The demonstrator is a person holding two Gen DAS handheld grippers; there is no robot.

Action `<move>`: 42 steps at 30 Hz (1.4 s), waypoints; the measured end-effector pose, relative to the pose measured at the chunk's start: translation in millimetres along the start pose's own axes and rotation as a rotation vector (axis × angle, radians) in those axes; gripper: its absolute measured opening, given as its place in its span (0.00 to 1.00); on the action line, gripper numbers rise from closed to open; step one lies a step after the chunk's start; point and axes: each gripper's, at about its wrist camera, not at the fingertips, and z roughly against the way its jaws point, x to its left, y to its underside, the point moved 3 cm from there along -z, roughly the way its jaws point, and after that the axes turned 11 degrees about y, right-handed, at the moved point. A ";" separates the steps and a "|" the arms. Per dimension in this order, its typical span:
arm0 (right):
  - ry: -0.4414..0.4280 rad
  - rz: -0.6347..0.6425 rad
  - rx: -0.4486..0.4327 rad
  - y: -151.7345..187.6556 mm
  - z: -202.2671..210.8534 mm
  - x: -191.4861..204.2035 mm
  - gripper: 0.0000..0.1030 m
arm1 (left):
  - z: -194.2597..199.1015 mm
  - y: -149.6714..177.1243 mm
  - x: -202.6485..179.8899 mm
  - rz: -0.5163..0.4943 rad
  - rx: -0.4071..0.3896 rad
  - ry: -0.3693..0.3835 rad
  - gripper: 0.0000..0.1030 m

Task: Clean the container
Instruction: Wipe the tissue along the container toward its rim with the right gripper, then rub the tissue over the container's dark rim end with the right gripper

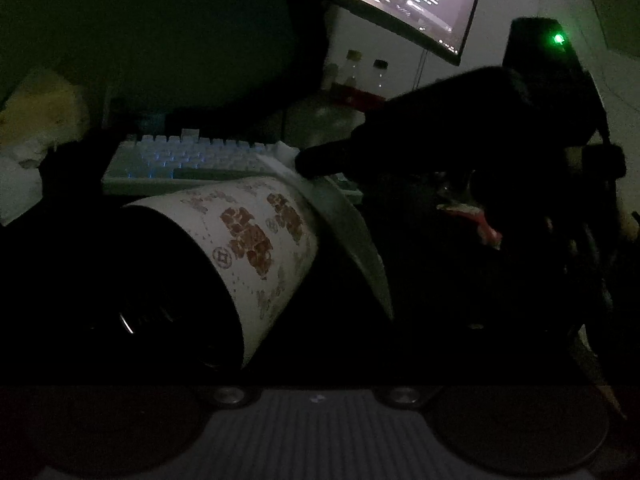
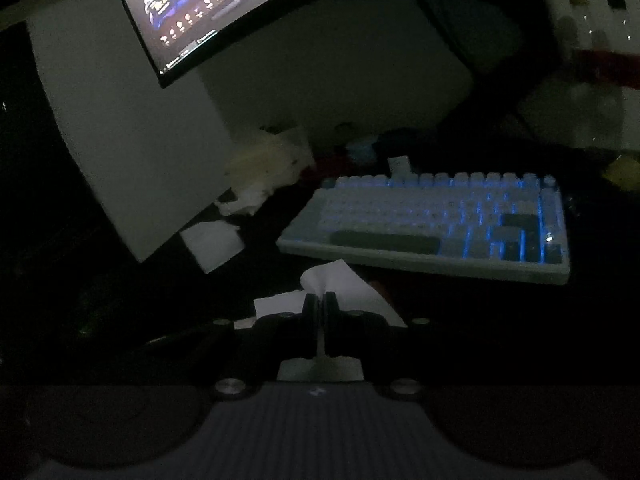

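Note:
The container [image 1: 256, 248] is a white cylinder with a red-brown flower pattern. It lies tilted close in front of the left wrist camera, its dark end facing lower left. My left gripper's fingers are lost in the darkness around it, so I cannot make out a grip. My right gripper [image 1: 304, 162] reaches in from the right with a green light on its body. It is shut on a white tissue [image 1: 352, 232] that hangs down along the container's far end. The right wrist view shows the same gripper [image 2: 320, 300] with its fingers pressed together on the tissue [image 2: 340, 280].
A white keyboard [image 2: 432, 220] with blue backlight lies on the dark desk behind the container. A curved monitor [image 2: 200, 4] hangs above it. Two small bottles [image 1: 364, 76] stand at the back. Crumpled tissue [image 2: 244, 200] and a white paper sheet [image 2: 212, 244] lie left of the keyboard.

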 end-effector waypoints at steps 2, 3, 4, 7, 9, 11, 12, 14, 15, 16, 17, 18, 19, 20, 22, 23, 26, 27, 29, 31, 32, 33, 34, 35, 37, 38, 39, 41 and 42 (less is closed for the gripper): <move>-0.073 0.036 0.008 6.1 5.6 13.4 0.04 | -0.6 1.8 -4.3 -0.014 0.004 -0.004 1.00; -0.108 0.060 0.014 9.5 8.6 21.2 0.04 | -0.8 2.6 -6.3 -0.021 0.006 -0.003 1.00; -0.144 0.084 0.020 13.0 11.7 29.0 0.04 | -1.0 3.2 -8.1 -0.026 0.009 -0.001 1.00; -0.204 0.135 0.029 19.2 18.6 41.4 0.04 | -1.5 4.8 -11.7 -0.037 0.013 0.012 1.00; -0.175 0.140 0.012 17.3 18.5 35.1 0.04 | -1.3 5.9 -13.8 -0.042 0.015 0.027 1.00; -0.103 0.121 -0.009 12.3 14.4 21.3 0.04 | -1.4 7.4 -16.7 -0.050 0.018 0.039 1.00; -0.061 0.117 -0.023 10.0 12.2 13.6 0.04 | -2.0 8.4 -19.0 -0.058 0.022 0.042 1.00; -0.005 0.091 -0.037 8.3 8.8 2.0 0.04 | -3.3 10.1 -22.6 -0.071 0.027 0.052 1.00; -0.007 0.078 -0.037 9.4 9.2 0.1 0.04 | -3.9 10.7 -24.1 -0.074 0.027 0.059 1.00; -0.022 0.079 -0.035 11.5 11.5 1.9 0.04 | -4.5 11.1 -25.2 -0.075 0.027 0.062 1.00; -0.050 0.090 -0.032 15.1 14.8 7.4 0.04 | -5.1 11.3 -26.1 -0.076 0.026 0.061 1.00; -0.078 0.102 -0.029 18.8 18.1 13.1 0.04 | -5.8 11.4 -26.9 -0.078 0.027 0.063 1.00; -0.108 0.122 -0.030 23.1 22.3 20.0 0.04 | -6.3 11.4 -27.6 -0.080 0.029 0.068 1.00; -0.138 0.149 -0.033 27.3 26.2 27.4 0.04 | -6.9 11.5 -28.3 -0.082 0.030 0.073 1.00; -0.164 0.174 -0.035 32.0 30.6 35.1 0.04 | -7.6 12.4 -30.4 -0.087 0.032 0.081 1.00; -0.176 0.185 -0.036 34.2 32.6 38.5 0.04 | -7.8 13.4 -31.9 -0.092 0.033 0.081 1.00; -0.103 0.153 -0.040 28.5 29.1 23.6 0.04 | -8.8 15.1 -34.9 -0.102 0.037 0.083 1.00; -0.069 0.139 -0.043 26.1 27.6 17.2 0.04 | -8.8 15.4 -35.3 -0.105 0.038 0.086 1.00; 0.005 0.110 -0.049 20.0 23.9 0.2 0.04 | -8.3 16.2 -36.2 -0.110 0.037 0.084 1.00; 0.040 0.080 -0.053 18.9 24.3 -8.3 0.04 | -8.6 16.3 -36.4 -0.112 0.037 0.085 1.00; 0.043 0.071 -0.053 19.4 25.2 -9.9 0.04 | -8.7 16.4 -36.4 -0.112 0.037 0.087 1.00; 0.021 0.079 -0.053 22.3 27.7 -5.4 0.04 | -9.2 16.1 -35.9 -0.114 0.036 0.088 1.00; -0.009 0.092 -0.053 26.0 30.5 0.7 0.04 | -9.8 15.8 -35.6 -0.117 0.037 0.088 1.00; -0.050 0.109 -0.054 30.7 33.5 10.0 0.05 | -10.1 15.7 -35.8 -0.122 0.038 0.087 1.00; -0.132 0.142 -0.054 40.0 39.8 28.3 0.05 | -6.9 18.3 -39.6 -0.126 0.036 0.094 1.00; -0.164 0.145 -0.053 43.7 42.9 35.7 0.05 | -5.7 18.7 -39.8 -0.126 0.035 0.099 1.00; -0.186 0.154 -0.056 47.0 45.7 41.2 0.05 | -5.5 18.5 -39.3 -0.126 0.036 0.102 1.00; -0.184 0.193 -0.077 49.3 48.2 44.5 0.04 | -6.4 17.2 -37.2 -0.123 0.035 0.106 1.00; -0.163 0.189 -0.089 48.6 47.0 39.7 0.04 | -5.7 17.4 -37.1 -0.121 0.034 0.107 1.00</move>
